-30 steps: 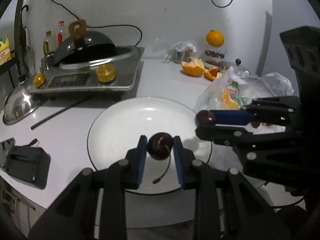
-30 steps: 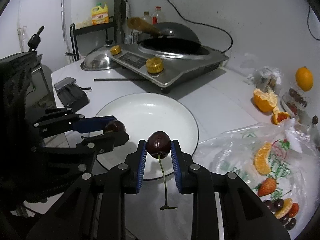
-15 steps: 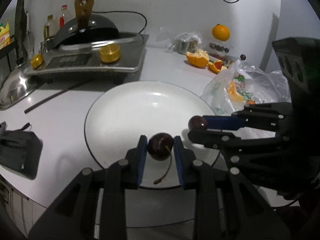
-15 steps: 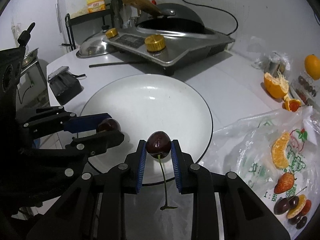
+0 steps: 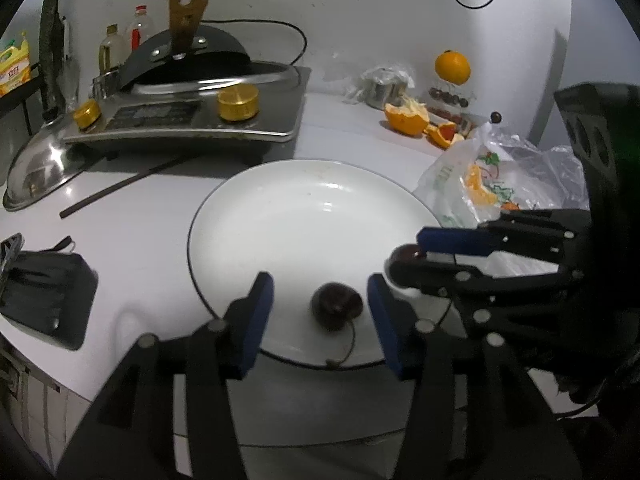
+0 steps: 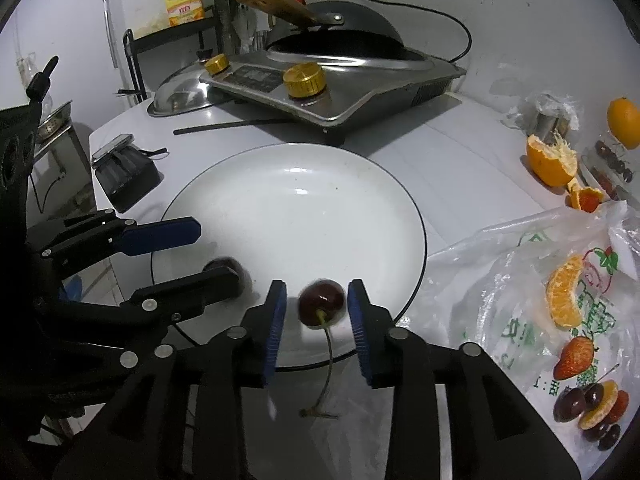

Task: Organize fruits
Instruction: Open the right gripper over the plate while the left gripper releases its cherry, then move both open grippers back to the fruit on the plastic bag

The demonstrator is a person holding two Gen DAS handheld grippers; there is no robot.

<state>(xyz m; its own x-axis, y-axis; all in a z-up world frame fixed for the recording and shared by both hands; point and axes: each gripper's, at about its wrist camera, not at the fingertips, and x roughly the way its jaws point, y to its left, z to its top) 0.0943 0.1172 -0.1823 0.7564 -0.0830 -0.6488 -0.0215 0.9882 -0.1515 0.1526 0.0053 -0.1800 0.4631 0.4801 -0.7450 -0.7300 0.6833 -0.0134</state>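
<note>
A white plate [image 5: 312, 208] [image 6: 296, 208] lies on the white counter in front of both grippers. My left gripper [image 5: 322, 320] [image 6: 216, 254] hangs over the plate's near rim, and its jaws are opening. A dark cherry [image 5: 336, 306] [image 6: 226, 268] sits free on the plate between them, blurred, with clear gaps on both sides. My right gripper [image 6: 318, 328] [image 5: 406, 254] is over the plate's near right rim with its jaws opening too. A second stemmed cherry [image 6: 322, 303] [image 5: 401, 257] is between its blue pads with a gap showing on the left.
A plastic bag [image 6: 540, 280] with orange segments, strawberries and cherries lies right of the plate. Behind it stand an induction cooker with a wok [image 5: 192, 112], a steel lid [image 5: 36, 176] and a chopstick [image 5: 120, 188]. A black pouch [image 5: 44, 292] lies left; orange peel [image 5: 404, 116] at the back.
Both grippers have spread their jaws. The left one's cherry has dropped from the pads onto the plate. The right one's cherry is no longer squeezed.
</note>
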